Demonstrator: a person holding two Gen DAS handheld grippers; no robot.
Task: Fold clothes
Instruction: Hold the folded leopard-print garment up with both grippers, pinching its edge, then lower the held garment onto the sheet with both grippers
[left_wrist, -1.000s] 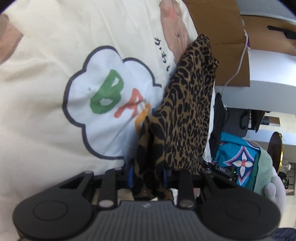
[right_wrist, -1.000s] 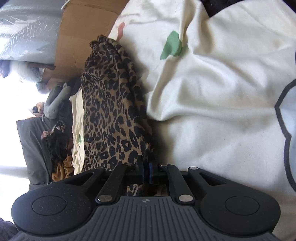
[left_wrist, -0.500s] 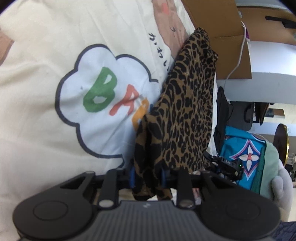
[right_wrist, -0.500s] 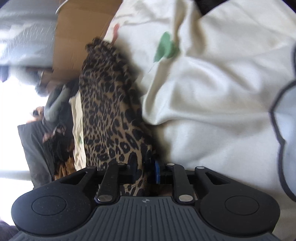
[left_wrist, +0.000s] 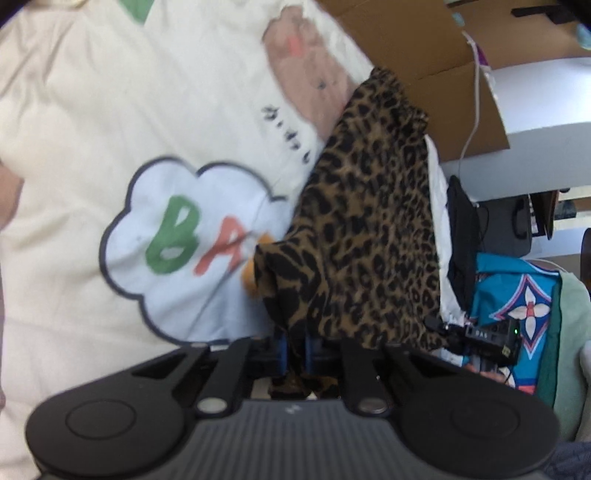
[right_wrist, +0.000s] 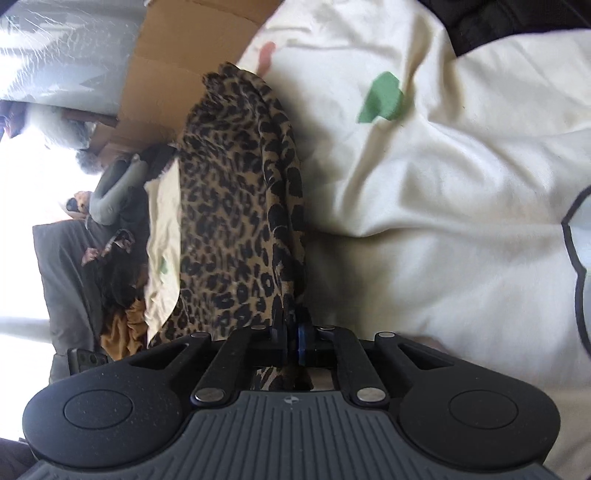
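The left gripper (left_wrist: 294, 350) has a bunched corner of the leopard-print cloth (left_wrist: 369, 229) between its two blue pads (left_wrist: 282, 350). The jaws are closing on it, and the pads already press the fabric from both sides, with some cloth hanging below them. From this grip the cloth goes up and to the right, w/ its far edge near the cardboard box (left_wrist: 424, 55).

The right gripper (right_wrist: 293, 341) is clamped on another edge of the same cloth (right_wrist: 236, 206). Its pads are almost together, only a thin fold of fabric is between them, and a bit of the print shows under the jaws too.

The cloth lies on a cream bedsheet (left_wrist: 92, 122), which has a cloud shape w/ colored letters (left_wrist: 184, 240) and a pink cartoon face (left_wrist: 306, 62). In the right wrist view the sheet (right_wrist: 443, 221) is wrinkled and has a green patch (right_wrist: 384, 98).

At the right side of the left wrist view are a white cable (left_wrist: 474, 107), a black item (left_wrist: 461, 240) and a teal patterned fabric (left_wrist: 517, 295). At the left side of the right wrist view is a pile of dark and grey clothes (right_wrist: 110, 206); details there are too bright to tell.
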